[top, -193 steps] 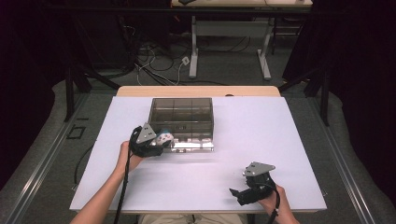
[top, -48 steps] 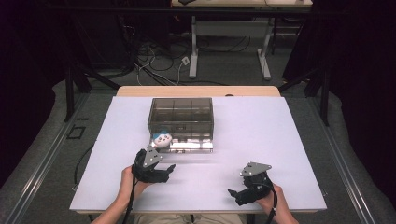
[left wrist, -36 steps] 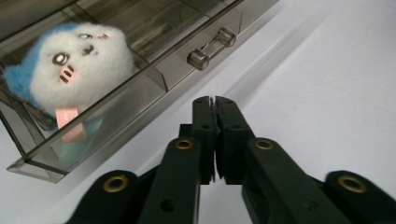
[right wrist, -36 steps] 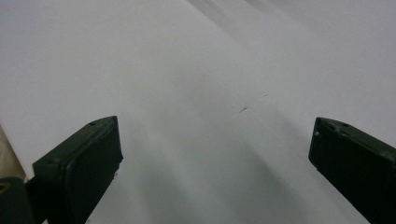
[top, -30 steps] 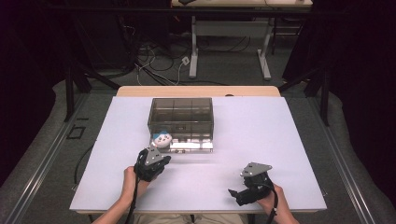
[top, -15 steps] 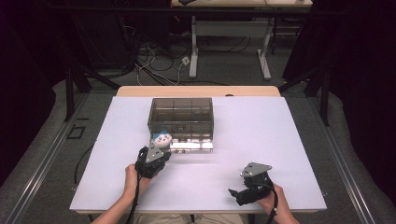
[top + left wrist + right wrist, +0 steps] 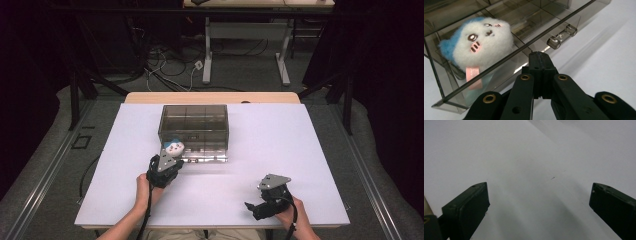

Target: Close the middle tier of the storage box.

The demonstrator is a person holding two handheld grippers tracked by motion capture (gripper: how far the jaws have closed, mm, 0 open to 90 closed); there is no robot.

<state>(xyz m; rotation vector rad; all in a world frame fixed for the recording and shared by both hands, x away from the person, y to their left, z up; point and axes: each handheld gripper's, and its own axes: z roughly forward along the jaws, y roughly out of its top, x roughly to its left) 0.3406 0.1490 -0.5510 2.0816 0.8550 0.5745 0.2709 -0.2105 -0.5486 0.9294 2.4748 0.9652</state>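
Black left tongs [image 7: 167,159] nearer plush toy [image 7: 174,146]

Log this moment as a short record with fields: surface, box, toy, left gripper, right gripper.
surface: white table
box: clear smoky plastic box with compartments, its drawer pulled out toward the person
toy: white and blue plush toy lying in the open drawer, pink tag hanging down
left gripper: left gripper shut, empty, tips at the drawer's front edge
right gripper: right gripper open, empty, over bare table near the person's right corner

No readable text, label, brand, number or sign appears on anything.
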